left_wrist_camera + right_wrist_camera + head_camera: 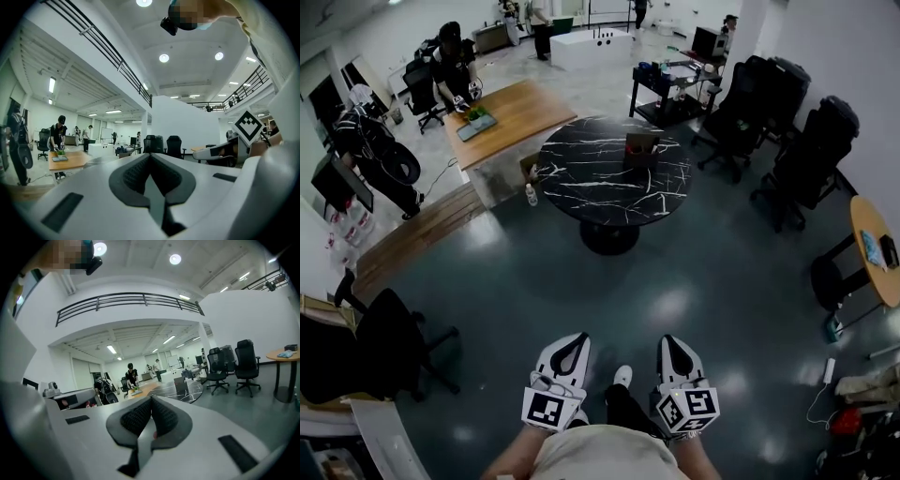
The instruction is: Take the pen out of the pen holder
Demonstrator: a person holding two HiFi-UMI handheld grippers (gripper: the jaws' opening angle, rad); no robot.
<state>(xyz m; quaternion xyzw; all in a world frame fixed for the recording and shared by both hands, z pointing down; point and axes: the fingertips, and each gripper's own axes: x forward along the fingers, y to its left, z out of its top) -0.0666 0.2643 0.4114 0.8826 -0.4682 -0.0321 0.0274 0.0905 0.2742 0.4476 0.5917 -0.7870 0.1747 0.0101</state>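
A brown pen holder (641, 150) stands on a round black marble table (581, 178) several steps ahead of me; I cannot make out a pen in it at this distance. The same pen holder (180, 384) appears small and far off in the right gripper view. My left gripper (571, 341) and right gripper (673, 343) are held side by side close to my body, over the grey floor, far from the table. Both have their jaws closed together with nothing between them. The left gripper (150, 158) points at the open hall, the right gripper (151, 401) toward the table.
Black office chairs (787, 159) stand to the right of the table. Another black chair (384, 347) is at my left. A wooden desk (511, 112) with a person (450, 61) working at it lies beyond the table. A round wooden table (874, 248) sits at the right edge.
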